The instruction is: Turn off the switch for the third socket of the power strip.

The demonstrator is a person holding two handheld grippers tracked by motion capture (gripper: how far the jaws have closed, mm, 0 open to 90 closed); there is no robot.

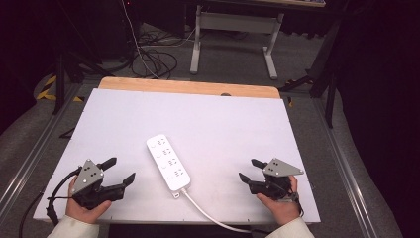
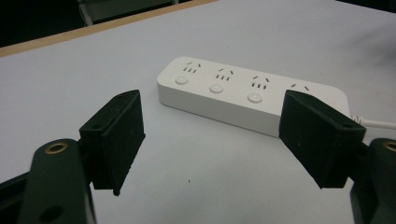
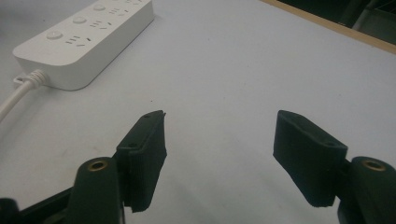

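A white power strip with several sockets and round buttons lies near the middle of the white table top, its white cable running off the near edge. My left gripper rests at the near left, open and holding nothing; the power strip lies just beyond its jaws. At the near right my right gripper is open with nothing between its fingers. The strip's cable end shows at the upper left of the right gripper view.
The white board lies on a wooden table whose far edge shows as a tan strip. Beyond it are a desk frame and loose cables on the floor. Metal rails run along both sides of the table.
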